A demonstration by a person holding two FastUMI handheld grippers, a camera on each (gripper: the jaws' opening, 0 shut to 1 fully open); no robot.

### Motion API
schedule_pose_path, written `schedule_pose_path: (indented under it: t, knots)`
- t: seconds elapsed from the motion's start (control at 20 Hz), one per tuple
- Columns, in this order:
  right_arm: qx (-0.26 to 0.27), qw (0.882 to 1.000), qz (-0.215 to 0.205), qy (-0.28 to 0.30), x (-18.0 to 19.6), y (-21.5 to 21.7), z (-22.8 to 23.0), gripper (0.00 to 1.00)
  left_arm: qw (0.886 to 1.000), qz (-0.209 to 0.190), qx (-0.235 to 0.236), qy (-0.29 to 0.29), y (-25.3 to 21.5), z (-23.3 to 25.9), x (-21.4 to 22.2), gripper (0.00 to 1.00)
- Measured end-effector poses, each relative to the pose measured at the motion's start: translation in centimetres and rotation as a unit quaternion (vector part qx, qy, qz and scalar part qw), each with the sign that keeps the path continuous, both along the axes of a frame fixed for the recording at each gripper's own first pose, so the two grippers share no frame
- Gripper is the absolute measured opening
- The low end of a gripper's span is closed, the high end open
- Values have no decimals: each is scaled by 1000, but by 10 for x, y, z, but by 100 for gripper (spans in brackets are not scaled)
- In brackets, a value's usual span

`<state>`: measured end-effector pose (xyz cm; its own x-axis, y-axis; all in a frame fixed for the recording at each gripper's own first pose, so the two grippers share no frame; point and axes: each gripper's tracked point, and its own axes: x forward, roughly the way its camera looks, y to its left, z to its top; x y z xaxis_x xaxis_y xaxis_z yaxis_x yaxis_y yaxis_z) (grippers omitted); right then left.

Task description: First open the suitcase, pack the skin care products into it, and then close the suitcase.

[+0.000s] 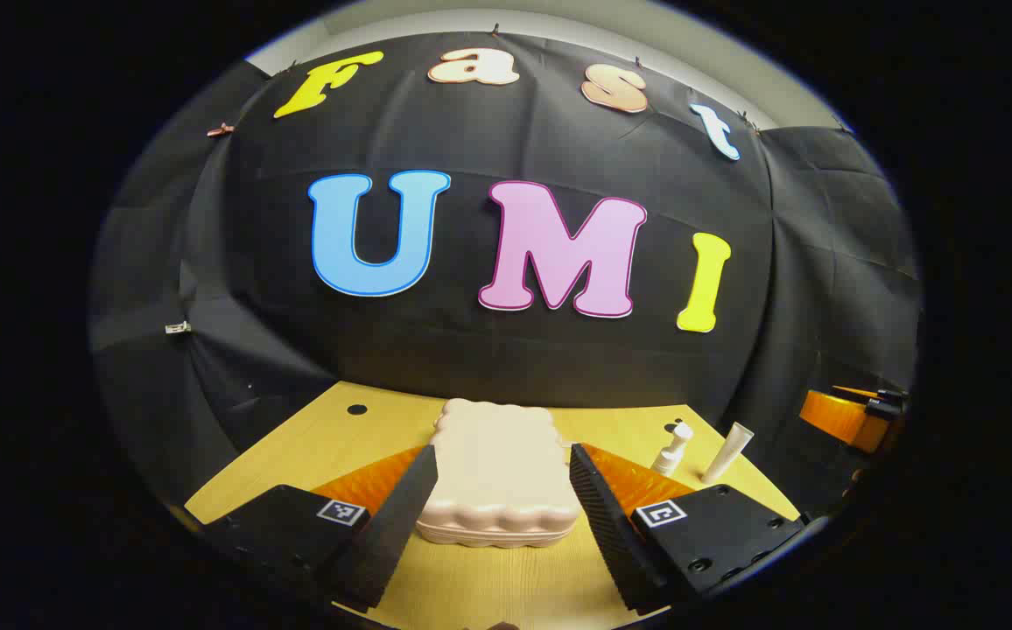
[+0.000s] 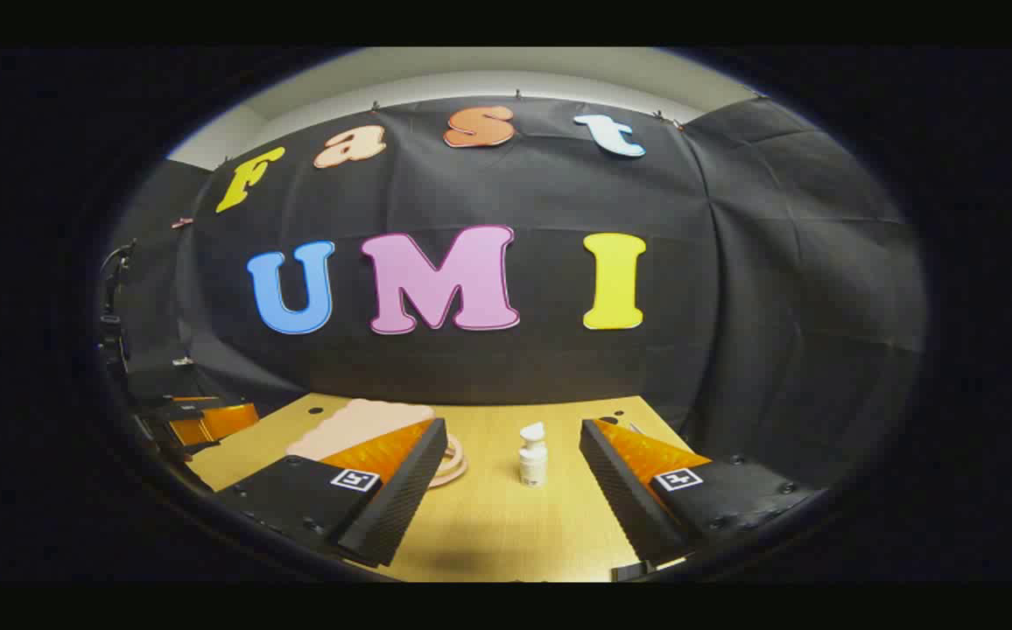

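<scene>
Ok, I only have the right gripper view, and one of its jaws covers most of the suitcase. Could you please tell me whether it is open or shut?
Observer: Shut. In the left gripper view the suitcase lies flat on the table with its lid down.
Operator: Thank you. Is the left gripper on it?
Observer: The left gripper has its jaws open, one on each side of the suitcase. I cannot tell whether they touch it.
Operator: I see one pump bottle. Is there anything else to pack?
Observer: Yes, a white tube stands just to the right of it in the left gripper view.
</scene>
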<state>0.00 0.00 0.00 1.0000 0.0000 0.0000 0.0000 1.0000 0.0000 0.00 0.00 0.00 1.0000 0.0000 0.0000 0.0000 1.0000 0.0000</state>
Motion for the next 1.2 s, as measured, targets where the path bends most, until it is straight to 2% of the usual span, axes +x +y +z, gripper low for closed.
schedule_pose_path:
  t: [0.2,0.4,0.45,0.5,0.55,0.75,1.0,1.2]
  knots:
    - [2,1000,2,4,6,2,-2,98,1000,3,12,7,0,-3,4,96]
    - [-8,1000,8,8,7,3,-7,98,1000,6,2,6,0,-2,5,96]
    - [-10,1000,10,10,7,3,-9,98,1000,4,2,7,-2,-1,7,92]
    - [-10,1000,11,10,6,2,-9,98,1000,3,2,7,-3,-2,7,96]
    - [-9,1000,10,9,6,1,-8,97,1000,3,4,7,-5,-1,9,96]
    - [-4,1000,0,9,6,-11,-7,98,999,11,36,12,-10,-2,13,96]
    - [5,1000,-2,15,9,-17,-11,98,999,-3,46,8,-25,-2,13,96]
    - [-2,1000,-2,17,14,-24,-10,98,997,-30,67,10,-48,-6,31,96]
